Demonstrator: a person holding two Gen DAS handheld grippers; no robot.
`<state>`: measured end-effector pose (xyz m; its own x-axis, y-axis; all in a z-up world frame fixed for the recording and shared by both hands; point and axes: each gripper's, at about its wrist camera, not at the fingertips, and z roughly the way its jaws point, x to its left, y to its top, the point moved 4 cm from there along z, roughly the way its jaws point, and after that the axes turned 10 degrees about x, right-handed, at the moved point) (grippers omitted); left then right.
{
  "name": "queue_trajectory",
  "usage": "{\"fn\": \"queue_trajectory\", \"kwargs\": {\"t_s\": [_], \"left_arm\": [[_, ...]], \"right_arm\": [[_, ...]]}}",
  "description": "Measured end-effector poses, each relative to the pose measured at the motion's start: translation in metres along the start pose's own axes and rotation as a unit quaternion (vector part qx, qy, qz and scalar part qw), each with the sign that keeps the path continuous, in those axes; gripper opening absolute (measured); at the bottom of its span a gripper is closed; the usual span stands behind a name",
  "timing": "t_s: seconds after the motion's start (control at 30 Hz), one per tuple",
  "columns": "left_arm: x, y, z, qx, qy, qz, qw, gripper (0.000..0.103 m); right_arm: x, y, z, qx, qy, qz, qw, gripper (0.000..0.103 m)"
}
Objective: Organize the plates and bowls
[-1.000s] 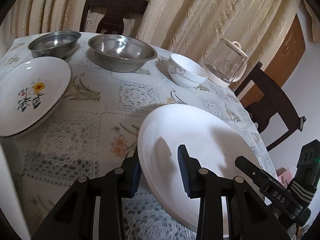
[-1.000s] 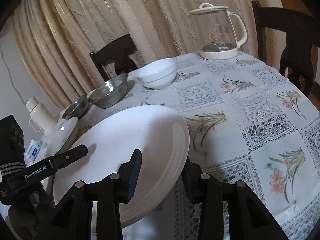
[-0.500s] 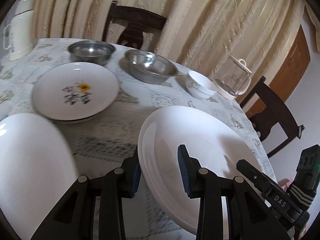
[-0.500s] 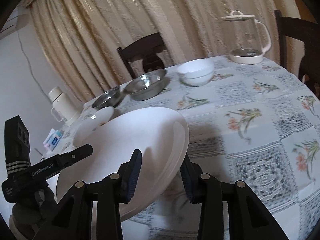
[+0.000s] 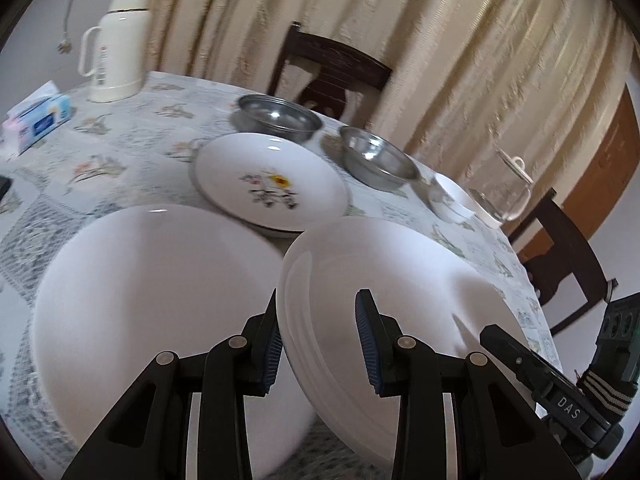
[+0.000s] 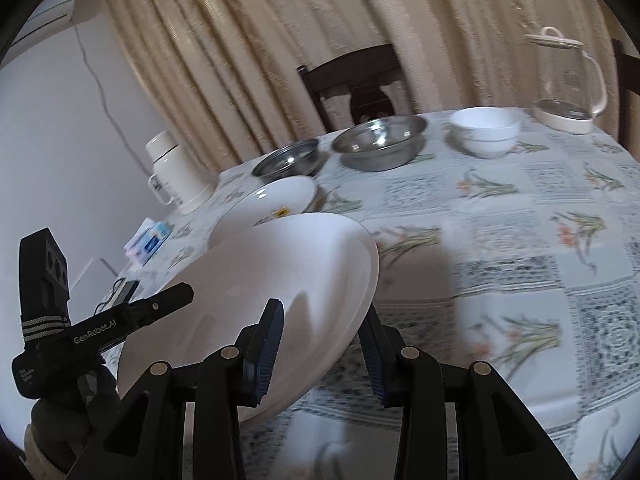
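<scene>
White plate (image 5: 400,280) clamped at opposite rims in left (image 5: 320,344) and right gripper (image 6: 320,344) jaws.

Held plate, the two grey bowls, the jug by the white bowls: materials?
Held plate: looks like glazed white ceramic, maybe opal glass; glossy, soft highlights, moulded rim rings.
Two grey bowls: apparently stainless steel; mirror-like reflections, thin rolled rims.
Jug: clear body, probably glass, though clear plastic is possible; white handle, lid and base look plastic.
</scene>
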<state>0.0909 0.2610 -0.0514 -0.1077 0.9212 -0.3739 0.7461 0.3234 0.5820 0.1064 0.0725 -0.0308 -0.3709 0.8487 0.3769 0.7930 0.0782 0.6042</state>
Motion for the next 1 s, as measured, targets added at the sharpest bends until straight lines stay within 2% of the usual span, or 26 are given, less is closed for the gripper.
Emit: {"fn": "queue_trajectory", "kwargs": {"t_s": [0.43, 0.77, 1.0], "left_arm": [[0.07, -0.014, -0.026, -0.012, 0.035, -0.046, 0.9982, 0.035], [0.101, -0.02, -0.027, -0.006, 0.049, -0.071, 0.9962, 0.035], [0.11, -0.019, -0.03, -0.014, 0.061, -0.07, 0.9956, 0.035]], "right_arm": [[0.056, -0.012, 0.031, 0.038, 0.021, -0.049, 0.998, 0.041], [0.075, -0.019, 0.045, 0.056, 0.022, -0.062, 0.996, 0.041], [0.084, -0.021, 0.056, 0.068, 0.019, -0.063, 0.996, 0.041]]}}
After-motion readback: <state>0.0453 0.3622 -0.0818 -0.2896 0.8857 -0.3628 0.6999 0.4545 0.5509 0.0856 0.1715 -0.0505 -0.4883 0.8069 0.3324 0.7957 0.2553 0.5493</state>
